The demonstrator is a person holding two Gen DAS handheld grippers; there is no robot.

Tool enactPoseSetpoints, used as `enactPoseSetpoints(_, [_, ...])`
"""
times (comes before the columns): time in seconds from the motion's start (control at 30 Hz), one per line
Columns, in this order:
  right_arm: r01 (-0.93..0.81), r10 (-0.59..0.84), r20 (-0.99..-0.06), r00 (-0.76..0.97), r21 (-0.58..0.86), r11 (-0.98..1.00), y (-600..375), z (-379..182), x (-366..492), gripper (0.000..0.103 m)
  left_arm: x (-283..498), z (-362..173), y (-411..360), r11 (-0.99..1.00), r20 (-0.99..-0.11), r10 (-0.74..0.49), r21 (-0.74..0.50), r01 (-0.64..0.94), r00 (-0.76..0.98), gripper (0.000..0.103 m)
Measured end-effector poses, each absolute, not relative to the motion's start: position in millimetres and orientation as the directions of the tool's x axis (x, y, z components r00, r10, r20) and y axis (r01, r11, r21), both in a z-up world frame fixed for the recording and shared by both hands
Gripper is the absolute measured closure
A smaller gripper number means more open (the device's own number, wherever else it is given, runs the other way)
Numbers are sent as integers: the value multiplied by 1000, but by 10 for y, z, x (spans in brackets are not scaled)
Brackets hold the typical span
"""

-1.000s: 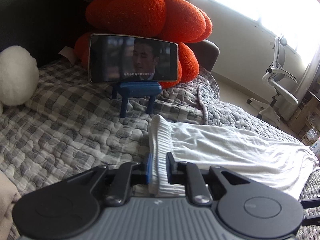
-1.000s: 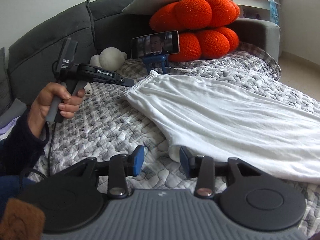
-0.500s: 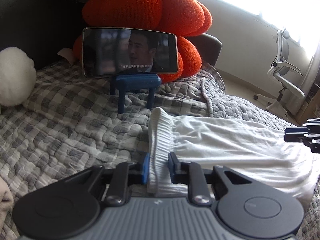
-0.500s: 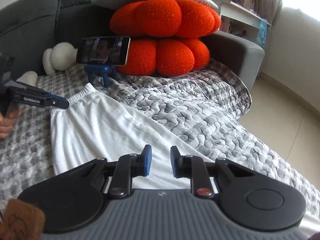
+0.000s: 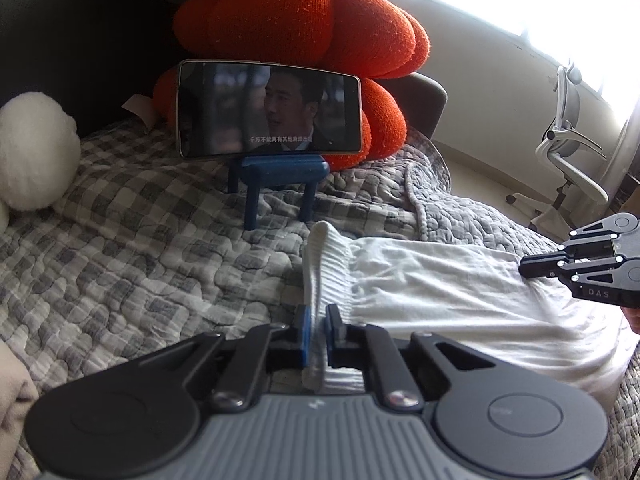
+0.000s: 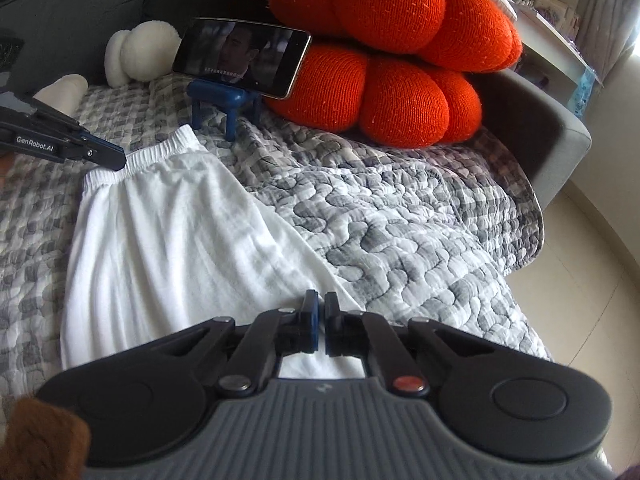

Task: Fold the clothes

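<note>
A grey sofa [image 6: 560,136] draped in a grey-and-white checked quilt [image 6: 400,216] fills both views, with pale floor and bright window light off to one side. On the quilt lies a white garment [image 6: 168,240], spread flat, its ribbed elastic waistband [image 5: 324,264] turned toward a blue phone stand [image 5: 276,184]. The stand is my landmark: it sits on the quilt just beyond the waistband, holding a phone [image 5: 272,114] sideways with a video playing. Behind the stand rises an orange pumpkin-shaped cushion [image 6: 392,56], and a white plush toy [image 5: 32,152] rests off to its side against the sofa back. Farther from the stand, out on the floor, an office chair [image 5: 568,160] stands by the window.

My left gripper [image 5: 316,322] has just been closing; its blue fingers [image 5: 306,332] now pinch the waistband's edge at the corner farther from the stand. My right gripper [image 6: 320,322] has also just been closing, its fingers all but together over the garment's long edge, well away from the stand toward the garment's far end. White cloth shows beneath them, yet I cannot tell whether any fabric is caught between.
</note>
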State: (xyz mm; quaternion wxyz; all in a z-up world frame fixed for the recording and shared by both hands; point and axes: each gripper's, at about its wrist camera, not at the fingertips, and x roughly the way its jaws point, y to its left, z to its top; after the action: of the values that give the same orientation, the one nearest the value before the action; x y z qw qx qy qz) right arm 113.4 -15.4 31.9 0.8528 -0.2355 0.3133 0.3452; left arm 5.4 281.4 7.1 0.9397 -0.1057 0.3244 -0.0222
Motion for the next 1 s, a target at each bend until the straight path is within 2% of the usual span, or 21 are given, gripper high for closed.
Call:
enactPoseSetpoints(0.03, [-735, 437, -699, 567, -188, 652, -154, 319, 1144, 98, 56, 69, 2812, 977, -605, -109, -211, -27, 789, 96])
enactPoseSetpoints(0.07, [-737, 435, -703, 563, -188, 649, -146, 315, 1152, 89, 59, 64, 2813, 977, -606, -109, -211, -27, 788, 96])
enactPoseSetpoints(0.3, [-768, 432, -730, 530, -197, 609, -59, 282, 1139, 89, 61, 67, 2807, 979, -607, -103, -201, -27, 788, 96])
enactPoseSetpoints(0.47, [-768, 467, -716, 519, -150, 622, -97, 377, 1165, 88, 64, 65, 2827, 977, -607, -107, -209, -29, 788, 96])
enactPoseSetpoints(0.57, [-777, 429, -741, 517, -196, 598, 11, 267, 1177, 88, 63, 63, 2832, 977, -609, -106, -210, -31, 786, 96])
enactPoseSetpoints(0.6, [-776, 429, -740, 518, -197, 599, 25, 259, 1180, 90, 61, 66, 2835, 977, -609, -107, -212, -32, 786, 96])
enactPoseSetpoints(0.63, [-775, 428, -739, 520, -198, 600, 30, 271, 1180, 98, 58, 70, 2838, 976, -608, -108, -215, -32, 787, 96])
enactPoseSetpoints(0.67, [-774, 427, -737, 524, -202, 600, 32, 292, 1173, 101, 55, 74, 2842, 976, -607, -108, -217, -33, 787, 96])
enactPoseSetpoints(0.87, [-730, 413, -674, 613, -283, 622, 18, 437, 1111, 102, 42, 93, 2846, 974, -601, -111, -224, -34, 792, 97])
enactPoseSetpoints(1.0, [-710, 368, -670, 645, -346, 613, 121, 333, 1143, 102, 39, 88, 2842, 975, -596, -105, -219, -35, 796, 97])
